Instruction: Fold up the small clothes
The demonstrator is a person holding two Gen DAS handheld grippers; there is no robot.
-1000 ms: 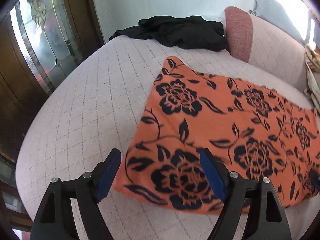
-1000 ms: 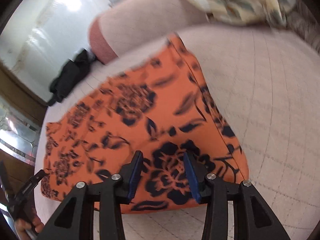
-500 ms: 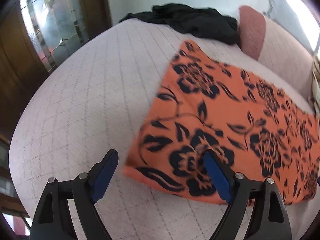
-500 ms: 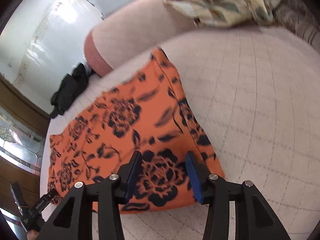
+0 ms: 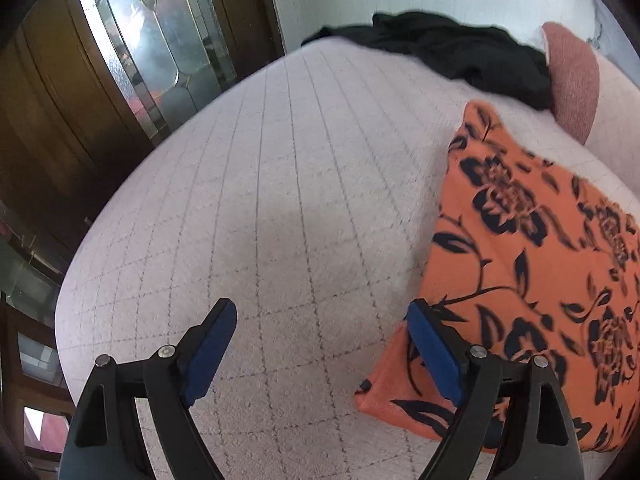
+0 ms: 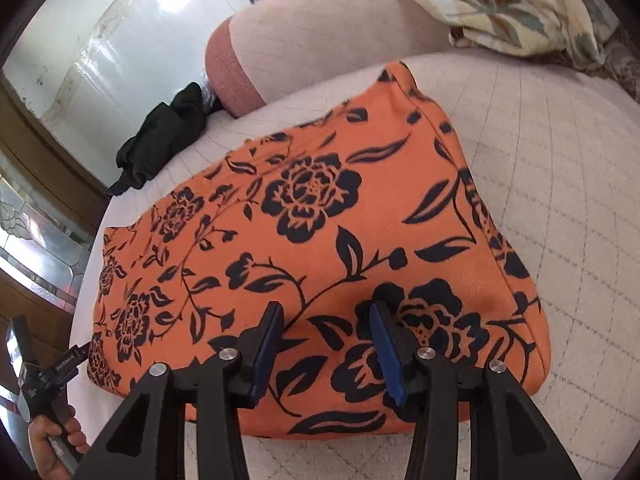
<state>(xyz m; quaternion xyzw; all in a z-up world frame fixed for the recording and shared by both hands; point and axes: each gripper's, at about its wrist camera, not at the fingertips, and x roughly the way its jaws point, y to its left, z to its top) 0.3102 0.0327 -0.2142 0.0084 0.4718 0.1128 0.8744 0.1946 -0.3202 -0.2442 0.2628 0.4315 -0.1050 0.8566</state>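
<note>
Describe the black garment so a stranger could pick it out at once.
Start from the pale quilted bed cover and go to its far end, by the pink bolster. The black garment lies there crumpled in a heap. Unlike the orange floral cloth, which is spread flat, it is plain black and unfolded.

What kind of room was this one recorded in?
Probably a home bedroom or sitting room: a quilted pink bed or sofa with a bolster, clothes lying on it, and a wooden door with leaded glass beside it.
</note>
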